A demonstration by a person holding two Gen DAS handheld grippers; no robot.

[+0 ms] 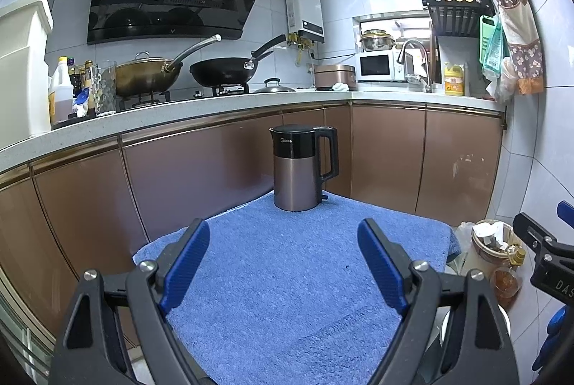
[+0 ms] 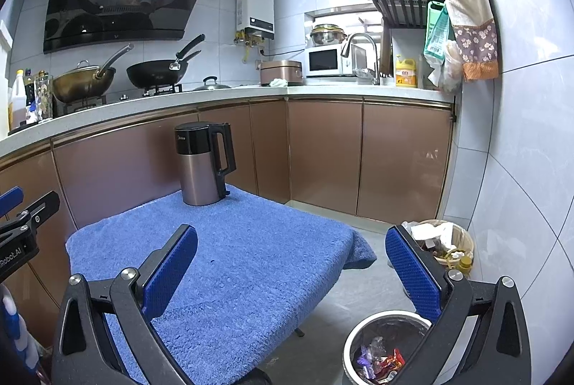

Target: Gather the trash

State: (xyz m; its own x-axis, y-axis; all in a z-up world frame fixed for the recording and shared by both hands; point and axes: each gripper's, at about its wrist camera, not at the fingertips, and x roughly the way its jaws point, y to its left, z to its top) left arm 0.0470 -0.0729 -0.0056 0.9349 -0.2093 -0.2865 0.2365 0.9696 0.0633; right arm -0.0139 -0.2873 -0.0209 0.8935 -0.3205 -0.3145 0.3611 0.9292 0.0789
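Both claws hover over the bench (image 1: pixel 305 277), a small table covered by a blue towel, and both are spread wide with nothing between their blue pads. The left claw (image 1: pixel 283 263) sits over the towel's middle; the right claw (image 2: pixel 290 270) reaches past the towel's right edge, its right finger (image 2: pixel 412 273) over the floor.

The electric kettle (image 1: pixel 303 168) stands upright at the bench's far edge, the only thing on the towel apart from a tiny dark speck (image 1: pixel 347 266) right of the bench's middle.

Only the right wrist view shows the trash bin (image 2: pixel 385 349): a round, white-rimmed bin with a dark liner on the floor just right of the bench's near corner, holding crumpled colourful wrappers (image 2: pixel 380 361). The left view shows just a sliver of it behind the right finger.

Farther right of the bench, against the tiled wall, a woven basket (image 2: pixel 446 241) is filled with paper and scraps, with a yellow-capped bottle (image 2: pixel 465 264) beside it. Open grey floor lies between the bench, the bin and the brown cabinets (image 2: pixel 323 148).
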